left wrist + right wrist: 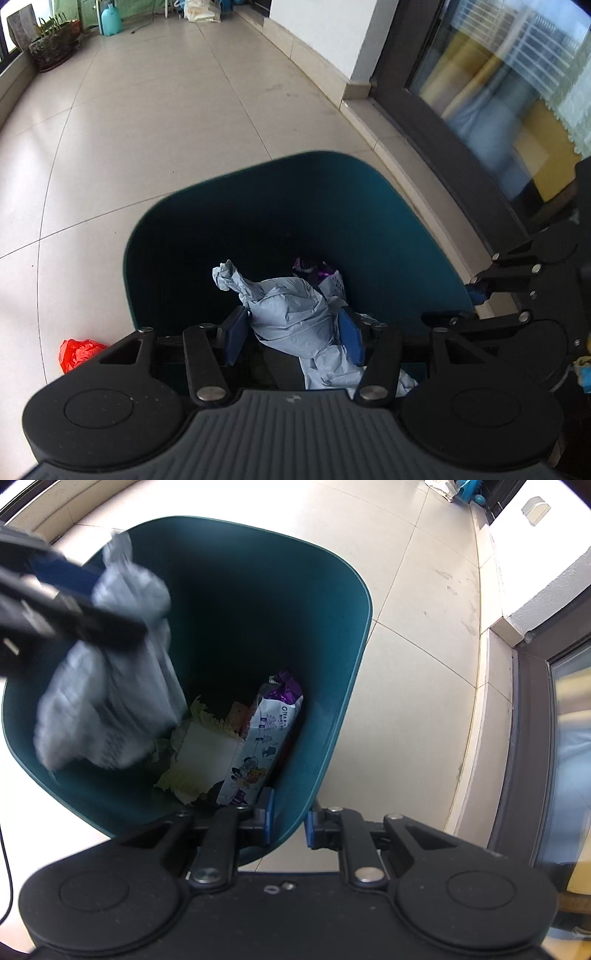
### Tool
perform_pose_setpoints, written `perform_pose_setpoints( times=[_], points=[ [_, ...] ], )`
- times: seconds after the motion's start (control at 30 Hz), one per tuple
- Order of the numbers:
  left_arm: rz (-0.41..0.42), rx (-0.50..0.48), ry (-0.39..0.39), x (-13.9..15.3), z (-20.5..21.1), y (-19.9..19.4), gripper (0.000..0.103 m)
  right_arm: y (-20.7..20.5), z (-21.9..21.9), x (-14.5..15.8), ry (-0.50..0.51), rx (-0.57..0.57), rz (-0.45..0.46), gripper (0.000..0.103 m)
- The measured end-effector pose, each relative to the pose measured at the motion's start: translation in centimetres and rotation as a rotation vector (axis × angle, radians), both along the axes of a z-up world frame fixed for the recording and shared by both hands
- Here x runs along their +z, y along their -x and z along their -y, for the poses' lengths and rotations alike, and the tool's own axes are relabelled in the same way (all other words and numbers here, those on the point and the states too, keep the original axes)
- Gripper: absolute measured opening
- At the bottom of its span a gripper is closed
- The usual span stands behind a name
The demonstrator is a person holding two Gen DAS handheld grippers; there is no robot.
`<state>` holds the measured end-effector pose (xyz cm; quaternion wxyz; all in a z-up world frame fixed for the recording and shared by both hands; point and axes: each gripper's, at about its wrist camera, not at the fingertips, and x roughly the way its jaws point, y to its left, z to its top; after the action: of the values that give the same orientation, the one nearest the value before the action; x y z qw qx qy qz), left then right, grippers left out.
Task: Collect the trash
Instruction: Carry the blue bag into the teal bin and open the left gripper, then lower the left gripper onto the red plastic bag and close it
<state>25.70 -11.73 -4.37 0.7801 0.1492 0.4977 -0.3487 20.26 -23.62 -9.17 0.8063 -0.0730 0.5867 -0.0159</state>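
While my right claw point(288, 823) pinches the near rim of the teal bin point(332, 709), my left claw point(293, 332) grips a crumpled grey-blue bag point(291, 317) above the bin's mouth, its long axis running away from the claw, twisted end pointing forward. A purple-and-white wrapper point(266, 738) lies below.

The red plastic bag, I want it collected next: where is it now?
In the left wrist view, the red plastic bag lies on the tiled floor at lower left, just left of the teal bin.
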Motion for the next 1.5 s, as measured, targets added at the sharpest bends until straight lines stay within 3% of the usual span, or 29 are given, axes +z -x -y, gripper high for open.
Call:
perform_pose_setpoints(
  times=[0.2,0.33,0.43,0.87,1.03,1.2,1.3,1.5],
  points=[
    [-0.008,-0.017,-0.085,-2.8,1.5,-0.1,0.056,0.0,0.2,0.0,-0.006,-0.002,0.003,0.015],
    [-0.008,-0.016,-0.102,-3.6,1.9,0.0,0.073,0.1,0.3,-0.1,-0.008,-0.002,0.007,0.015],
    [-0.007,-0.011,-0.093,-3.5,1.9,-0.1,0.079,0.2,0.3,-0.1,-0.008,0.000,0.007,0.015],
    [0.092,0.048,0.024,2.7,-2.9,0.3,0.083,0.2,0.5,-0.1,-0.019,-0.001,0.005,0.016],
    [0.143,0.122,0.060,5.6,-6.7,-0.8,0.084,0.1,0.7,-0.1,-0.022,-0.002,-0.003,0.016],
    [0.211,0.226,0.047,7.2,-10.7,-2.6,0.087,-0.2,0.8,-0.2,-0.025,-0.006,-0.010,0.016],
    [0.233,0.317,0.026,6.5,-12.9,-4.0,0.102,-0.4,0.7,-0.2,-0.020,-0.007,-0.017,0.016],
    [0.239,0.426,0.005,2.4,-16.6,-7.7,0.102,-0.7,0.6,-0.3,-0.018,-0.019,-0.029,0.016]
  ],
)
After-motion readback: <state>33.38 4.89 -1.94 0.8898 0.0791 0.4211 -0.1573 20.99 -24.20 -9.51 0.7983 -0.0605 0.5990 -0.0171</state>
